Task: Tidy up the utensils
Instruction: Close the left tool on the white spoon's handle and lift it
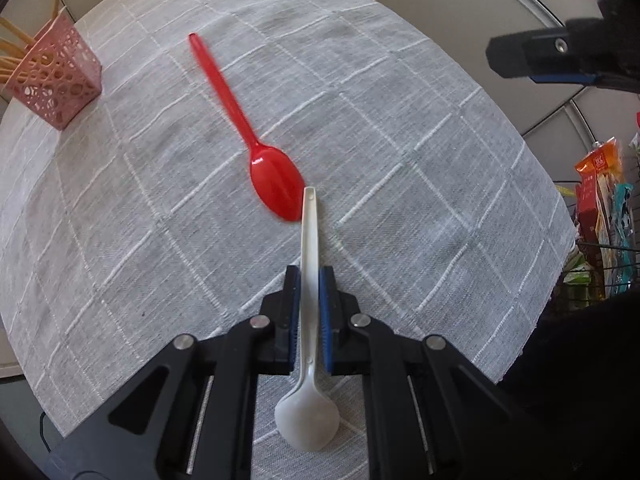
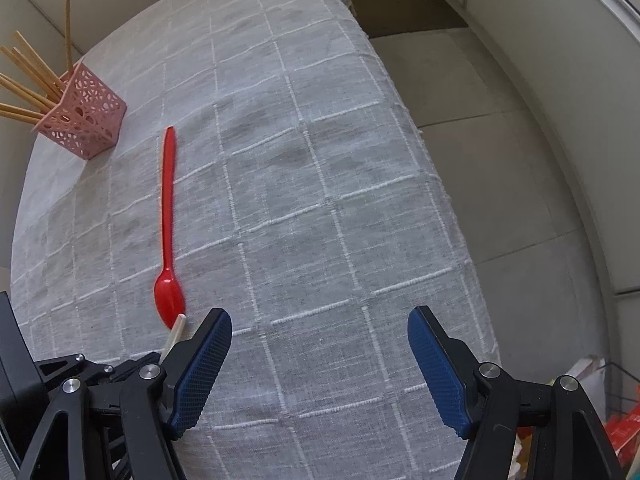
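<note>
On the cloth [image 1: 400, 128], the white spoon [image 1: 310, 280] is clamped at mid-handle by the left gripper [image 1: 310, 296], not yet lifted; the red spoon [image 1: 256, 152] lies untouched beside it. Chopsticks [image 2: 28, 80] are already stowed in the pink holder [image 2: 88, 120]. The right gripper [image 2: 320, 360] is held apart, empty; both spoons are judged outstanding

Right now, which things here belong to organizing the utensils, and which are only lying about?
For the job:
- white spoon, in the left claw
- red spoon
- pink holder with chopsticks

Lying about:
- snack packets
- grey tablecloth
</note>
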